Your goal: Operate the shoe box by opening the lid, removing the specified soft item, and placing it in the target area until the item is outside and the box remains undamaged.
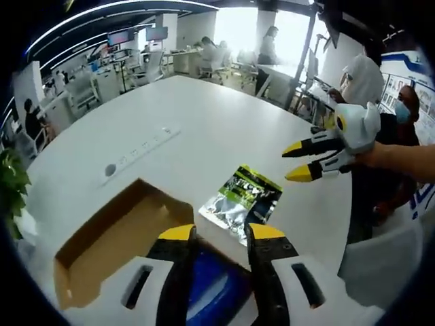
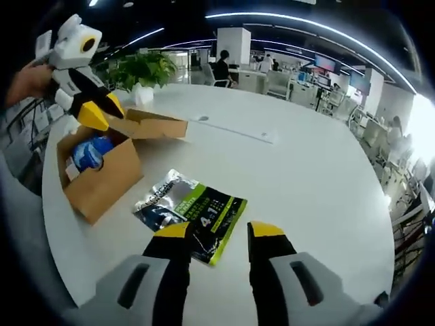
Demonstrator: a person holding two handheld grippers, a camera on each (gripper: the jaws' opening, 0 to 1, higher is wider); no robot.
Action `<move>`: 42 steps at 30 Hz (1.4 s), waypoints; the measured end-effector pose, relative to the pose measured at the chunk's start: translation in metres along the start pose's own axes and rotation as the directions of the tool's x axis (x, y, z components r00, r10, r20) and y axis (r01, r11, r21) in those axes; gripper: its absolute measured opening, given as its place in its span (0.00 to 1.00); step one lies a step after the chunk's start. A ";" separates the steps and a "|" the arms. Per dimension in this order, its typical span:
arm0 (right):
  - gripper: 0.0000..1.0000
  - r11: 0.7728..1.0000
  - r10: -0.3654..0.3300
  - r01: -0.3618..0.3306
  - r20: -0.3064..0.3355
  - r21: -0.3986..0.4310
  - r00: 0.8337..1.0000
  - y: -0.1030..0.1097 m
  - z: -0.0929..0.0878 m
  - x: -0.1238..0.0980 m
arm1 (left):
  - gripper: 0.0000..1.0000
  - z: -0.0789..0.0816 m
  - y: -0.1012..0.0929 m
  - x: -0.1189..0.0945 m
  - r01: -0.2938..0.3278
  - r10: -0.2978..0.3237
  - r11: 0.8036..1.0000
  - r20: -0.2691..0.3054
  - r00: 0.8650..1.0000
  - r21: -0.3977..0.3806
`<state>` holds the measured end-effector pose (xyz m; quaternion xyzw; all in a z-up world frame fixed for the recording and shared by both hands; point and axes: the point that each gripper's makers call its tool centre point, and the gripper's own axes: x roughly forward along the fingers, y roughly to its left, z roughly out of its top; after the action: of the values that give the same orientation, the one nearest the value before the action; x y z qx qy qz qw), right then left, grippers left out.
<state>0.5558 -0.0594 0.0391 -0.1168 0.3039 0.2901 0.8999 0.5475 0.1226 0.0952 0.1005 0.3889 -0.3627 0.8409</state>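
Right gripper (image 2: 216,232) open, empty, just over pouch (image 2: 190,214); pouch lies beside box (image 2: 102,180); left gripper (image 1: 219,234) open above box.

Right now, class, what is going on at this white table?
A person works a pair of tongs in each hand over a white table. The cardboard box stands open, its lid flap folded back, with a blue item inside. A green and silver pouch lies flat on the table beside the box. The left tongs hover at the box opening; the right tongs are open just above the pouch, gripping nothing.
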 end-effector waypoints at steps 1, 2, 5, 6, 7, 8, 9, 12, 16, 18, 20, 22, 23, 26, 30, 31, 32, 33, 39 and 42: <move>0.32 1.000 0.000 0.000 0.001 -0.003 1.000 0.001 0.001 -0.002 | 0.32 -0.002 0.001 -0.003 0.000 0.000 1.000 0.001 1.000 -0.001; 0.33 1.000 0.002 -0.002 0.000 -0.009 1.000 0.003 0.001 -0.004 | 0.33 -0.003 0.003 -0.006 -0.004 0.004 1.000 0.002 1.000 -0.003; 0.34 1.000 0.008 -0.008 -0.003 -0.020 1.000 0.007 0.003 -0.009 | 0.33 -0.008 0.007 -0.017 -0.008 0.008 1.000 0.012 1.000 -0.007; 0.35 1.000 0.011 -0.011 -0.002 -0.028 1.000 0.009 0.004 -0.010 | 0.34 -0.009 0.008 -0.020 -0.009 0.009 1.000 0.015 1.000 -0.007; 0.35 0.999 0.012 -0.012 -0.002 -0.031 1.000 0.009 0.004 -0.011 | 0.34 -0.012 0.009 -0.024 -0.009 0.009 1.000 0.019 1.000 -0.002; 0.36 0.999 0.015 -0.015 -0.001 -0.033 1.000 0.011 0.006 -0.012 | 0.35 -0.013 0.009 -0.026 -0.007 0.007 1.000 0.022 1.000 0.001; 0.37 0.999 0.019 -0.019 0.001 -0.037 1.000 0.012 0.007 -0.013 | 0.36 -0.014 0.009 -0.029 -0.003 0.003 1.000 0.026 1.000 0.003; 0.38 0.998 0.028 -0.028 0.010 -0.057 1.000 0.016 0.012 -0.016 | 0.36 -0.017 0.009 -0.038 0.010 -0.010 1.000 0.055 0.998 -0.001; 0.39 0.996 0.046 -0.044 0.023 -0.077 0.999 0.027 0.020 -0.021 | 0.37 -0.024 0.011 -0.047 0.018 -0.018 1.000 0.068 0.998 -0.005; 0.40 0.994 0.059 -0.056 0.026 -0.098 0.998 0.034 0.024 -0.023 | 0.36 -0.028 0.012 -0.052 0.023 -0.023 1.000 0.076 0.997 0.007; 0.40 0.992 0.068 -0.065 0.026 -0.111 0.997 0.039 0.027 -0.024 | 0.36 -0.032 0.012 -0.055 0.028 -0.029 1.000 0.076 0.997 0.011; 0.40 0.990 0.079 -0.074 0.031 -0.124 0.996 0.043 0.031 -0.024 | 0.36 -0.037 0.013 -0.059 0.034 -0.036 0.999 0.079 0.996 0.025; 0.40 0.988 0.083 -0.078 0.032 -0.130 0.996 0.045 0.032 -0.024 | 0.35 -0.040 0.013 -0.061 0.039 -0.042 0.999 0.080 0.996 0.034; 0.39 0.984 0.101 -0.095 0.032 -0.150 0.994 0.054 0.038 -0.024 | 0.35 -0.047 0.013 -0.067 0.045 -0.049 0.998 0.080 0.996 0.052; 0.39 0.976 0.125 -0.116 0.037 -0.182 0.992 0.067 0.047 -0.024 | 0.34 -0.056 0.017 -0.074 0.050 -0.055 0.997 0.082 0.995 0.062; 0.39 0.974 0.132 -0.122 0.040 -0.189 0.990 0.071 0.049 -0.023 | 0.34 -0.057 0.018 -0.075 0.049 -0.054 0.997 0.083 0.995 0.059; 0.39 0.971 0.140 -0.129 0.040 -0.199 0.989 0.074 0.051 -0.023 | 0.34 -0.059 0.019 -0.077 0.050 -0.055 0.997 0.083 0.995 0.060; 0.38 0.968 0.149 -0.137 0.043 -0.212 0.988 0.079 0.054 -0.022 | 0.34 -0.061 0.020 -0.079 0.050 -0.055 0.997 0.083 0.995 0.066; 0.35 0.945 0.213 -0.187 0.072 -0.268 0.974 0.109 0.075 -0.017 | 0.33 -0.075 0.024 -0.085 0.054 -0.060 0.992 0.050 0.997 0.116; 0.33 0.929 0.237 -0.208 0.058 -0.307 0.970 0.122 0.078 -0.012 | 0.31 -0.079 0.022 -0.087 0.068 -0.074 0.988 0.036 0.997 0.136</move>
<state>0.5135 0.0635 0.1038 -0.2024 0.2252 0.4380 0.8464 0.4789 0.2203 0.1018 0.1356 0.3493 -0.4198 0.8266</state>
